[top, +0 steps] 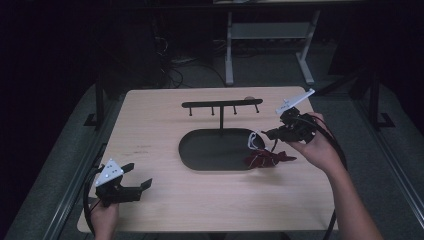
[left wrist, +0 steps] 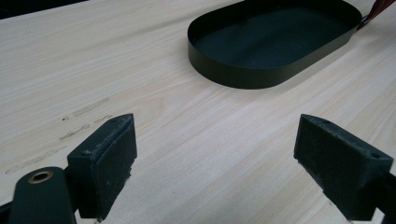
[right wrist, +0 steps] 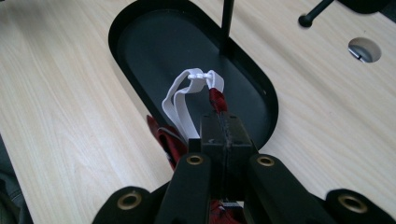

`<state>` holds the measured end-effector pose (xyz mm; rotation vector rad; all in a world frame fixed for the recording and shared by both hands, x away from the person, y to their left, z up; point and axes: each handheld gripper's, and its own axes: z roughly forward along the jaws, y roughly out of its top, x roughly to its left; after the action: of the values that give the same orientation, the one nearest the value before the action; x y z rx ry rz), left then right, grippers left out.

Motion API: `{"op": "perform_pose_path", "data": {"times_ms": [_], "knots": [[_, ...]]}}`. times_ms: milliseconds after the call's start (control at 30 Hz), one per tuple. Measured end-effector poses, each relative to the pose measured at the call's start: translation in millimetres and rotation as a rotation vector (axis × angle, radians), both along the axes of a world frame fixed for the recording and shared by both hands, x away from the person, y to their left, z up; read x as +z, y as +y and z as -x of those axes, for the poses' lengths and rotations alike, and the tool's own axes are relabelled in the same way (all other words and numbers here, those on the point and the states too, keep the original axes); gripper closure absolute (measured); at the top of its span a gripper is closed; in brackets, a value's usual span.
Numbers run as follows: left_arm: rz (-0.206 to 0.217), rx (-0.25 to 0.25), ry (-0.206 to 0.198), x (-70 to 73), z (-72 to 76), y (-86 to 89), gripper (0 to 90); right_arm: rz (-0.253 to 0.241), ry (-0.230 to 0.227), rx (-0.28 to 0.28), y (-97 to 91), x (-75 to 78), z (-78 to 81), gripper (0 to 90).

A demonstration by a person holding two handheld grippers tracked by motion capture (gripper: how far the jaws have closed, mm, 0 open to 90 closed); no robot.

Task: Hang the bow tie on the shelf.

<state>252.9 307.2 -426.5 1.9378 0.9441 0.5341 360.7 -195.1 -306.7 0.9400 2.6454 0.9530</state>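
We've got the right tool (right wrist: 219,128) clamped on the red fabric lanyard (top: 267,159) just below its white loop (right wrist: 187,100), beside the black tray (top: 200,160) on the table (top: 150,135); it looks light and floppy, while the left tool (left wrist: 215,163) waits open.
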Motion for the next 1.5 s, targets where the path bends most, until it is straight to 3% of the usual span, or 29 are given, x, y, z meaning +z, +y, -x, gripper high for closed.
{"op": "perform_pose_path", "data": {"times_ms": [833,1233,1500], "knots": [[0.018,0.006,0.002,0.1,-1.8,-1.7,13.0,0.000,-0.053,-0.024,3.5,43.9,-30.7,89.5],[0.019,0.006,0.006,-0.7,-2.5,-0.9,13.0,-0.001,-0.021,-0.065,5.4,43.5,-57.5,89.4],[0.020,0.002,0.007,-0.7,-2.9,-1.5,13.0,0.012,0.004,-0.110,4.7,28.6,-75.9,89.2]]}}
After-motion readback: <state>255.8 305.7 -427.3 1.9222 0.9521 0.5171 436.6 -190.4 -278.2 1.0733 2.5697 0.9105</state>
